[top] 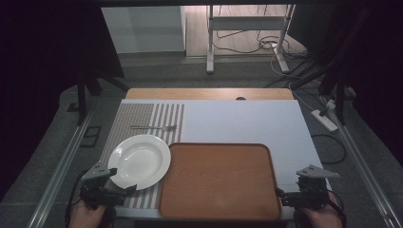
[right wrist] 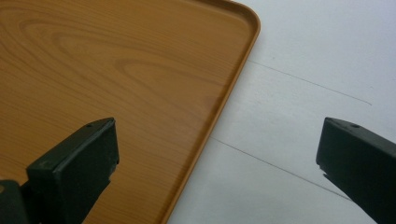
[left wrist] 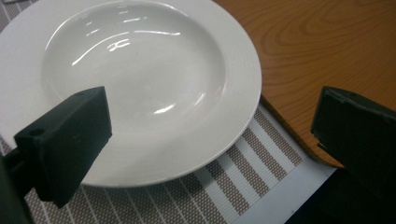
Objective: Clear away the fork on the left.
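Note:
A white deep plate (top: 139, 161) lies on a striped placemat (top: 142, 116) at the table's left. Its right rim meets the edge of a wooden tray (top: 218, 183). A fork (top: 154, 128) rests on the placemat beyond the plate. My left gripper (top: 122, 181) is open at the plate's near rim. In the left gripper view the plate (left wrist: 149, 70) spreads between the spread jaws of the left gripper (left wrist: 212, 126). My right gripper (top: 290, 188) is open at the tray's near right corner. Its jaws straddle the tray's rim (right wrist: 224, 102), holding nothing, in the right gripper (right wrist: 219, 135) view.
The white table top (top: 247, 121) stretches behind and to the right of the tray, with a wooden strip (top: 209, 93) at its far edge. Metal rails run along both sides. Desk legs and cables sit on the floor beyond.

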